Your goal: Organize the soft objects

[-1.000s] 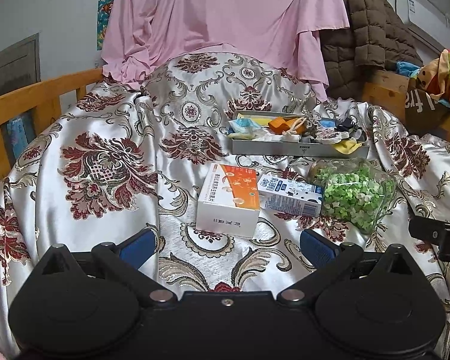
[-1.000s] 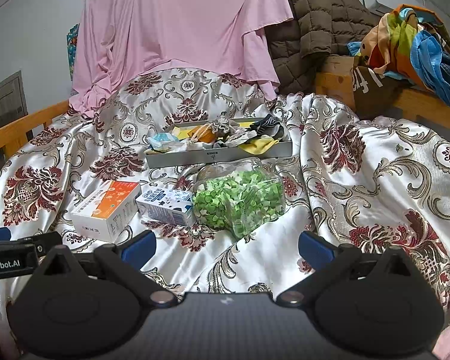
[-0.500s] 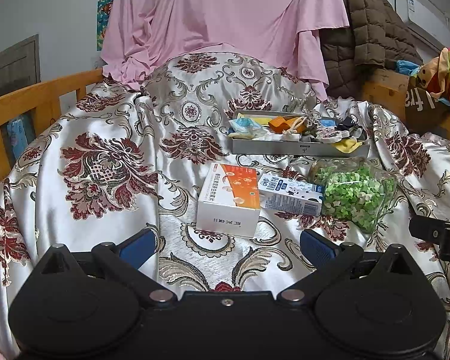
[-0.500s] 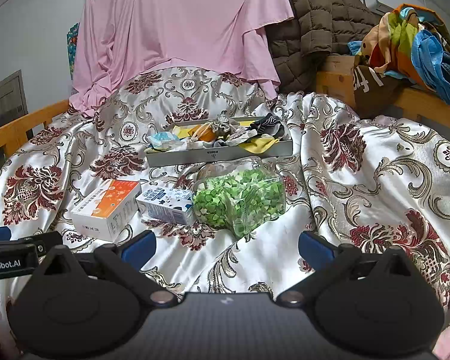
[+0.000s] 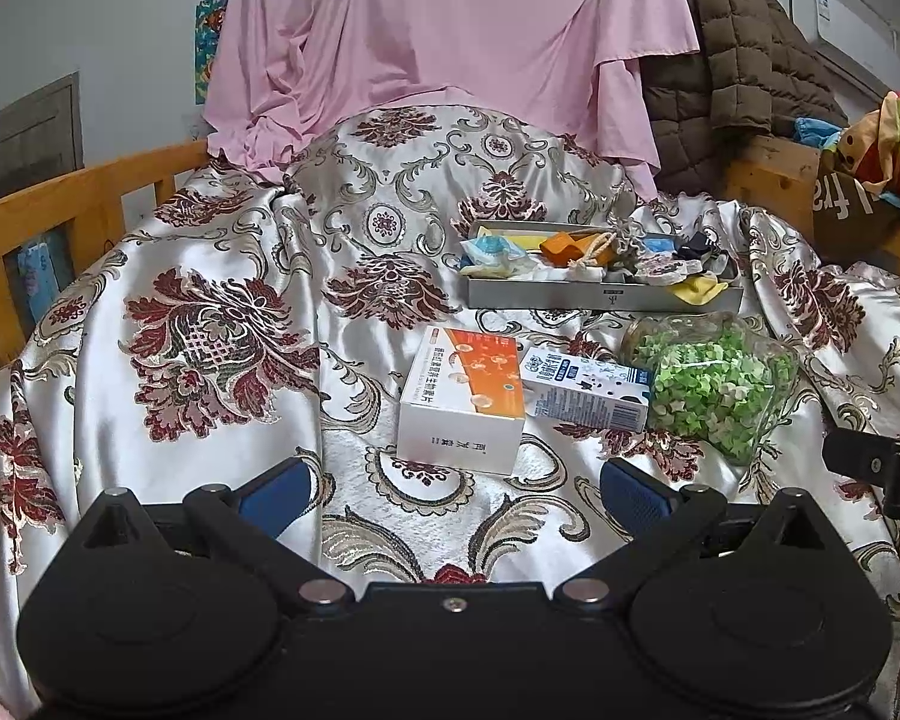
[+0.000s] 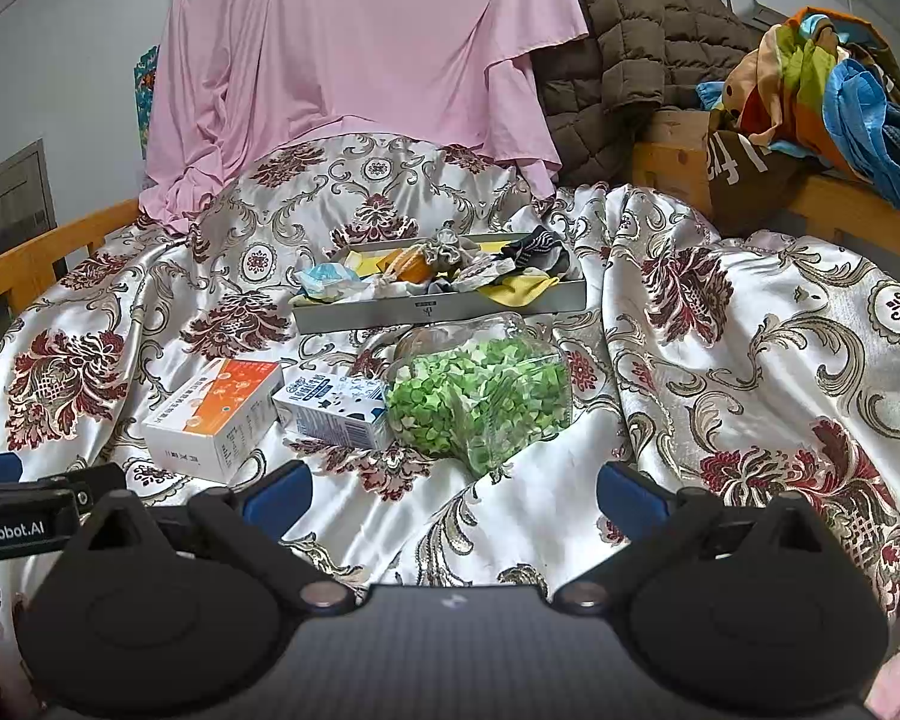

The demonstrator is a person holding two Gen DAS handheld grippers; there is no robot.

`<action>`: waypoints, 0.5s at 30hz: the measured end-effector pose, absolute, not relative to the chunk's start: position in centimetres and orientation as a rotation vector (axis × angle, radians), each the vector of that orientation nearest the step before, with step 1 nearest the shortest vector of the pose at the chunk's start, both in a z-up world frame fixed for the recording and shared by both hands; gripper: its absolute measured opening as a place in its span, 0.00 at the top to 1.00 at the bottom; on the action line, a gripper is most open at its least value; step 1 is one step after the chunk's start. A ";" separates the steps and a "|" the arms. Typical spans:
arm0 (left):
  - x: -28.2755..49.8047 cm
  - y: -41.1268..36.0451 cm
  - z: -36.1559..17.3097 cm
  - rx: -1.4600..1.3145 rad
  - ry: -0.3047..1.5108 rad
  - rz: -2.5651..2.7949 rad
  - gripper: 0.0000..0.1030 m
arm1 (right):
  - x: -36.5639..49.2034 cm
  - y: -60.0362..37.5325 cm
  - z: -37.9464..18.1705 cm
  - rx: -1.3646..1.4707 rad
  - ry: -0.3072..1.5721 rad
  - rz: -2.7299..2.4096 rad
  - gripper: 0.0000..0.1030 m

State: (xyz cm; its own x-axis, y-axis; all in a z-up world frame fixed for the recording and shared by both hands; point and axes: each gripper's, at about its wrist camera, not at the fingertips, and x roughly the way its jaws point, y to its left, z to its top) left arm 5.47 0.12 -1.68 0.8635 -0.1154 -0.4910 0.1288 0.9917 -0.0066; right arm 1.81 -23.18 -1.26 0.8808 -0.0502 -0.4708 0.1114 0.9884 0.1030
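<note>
A grey tray [image 5: 600, 298] [image 6: 438, 309] full of small soft cloth items sits on the patterned satin bedspread. In front of it lie an orange-and-white box [image 5: 462, 399] [image 6: 213, 417], a blue-and-white carton [image 5: 585, 387] [image 6: 330, 405] and a clear jar of green pieces [image 5: 717, 387] [image 6: 480, 399]. My left gripper [image 5: 453, 495] is open and empty, just short of the orange box. My right gripper [image 6: 453, 495] is open and empty, just short of the jar.
A pink sheet [image 5: 450, 30] hangs behind the bed. A brown quilted coat [image 6: 624, 48] and a pile of colourful clothes [image 6: 822, 96] lie at the back right. A wooden bed rail [image 5: 60, 210] runs along the left.
</note>
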 end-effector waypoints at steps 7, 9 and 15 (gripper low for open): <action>5.5 0.1 -1.6 0.032 0.507 -0.127 0.01 | 1.8 -23.2 -1.3 0.128 0.487 -0.084 0.00; 5.5 0.1 -1.6 0.033 0.507 -0.127 0.01 | 1.8 -23.2 -1.3 0.128 0.487 -0.084 0.00; 5.5 0.1 -1.6 0.035 0.508 -0.125 0.01 | 1.8 -23.2 -1.3 0.129 0.487 -0.084 0.00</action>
State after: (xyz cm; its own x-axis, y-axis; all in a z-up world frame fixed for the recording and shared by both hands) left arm 5.52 0.14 -1.63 0.8664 -0.1111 -0.4868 0.1285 0.9917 0.0025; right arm 1.77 -23.18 -1.30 0.8805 -0.0501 -0.4714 0.1114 0.9884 0.1030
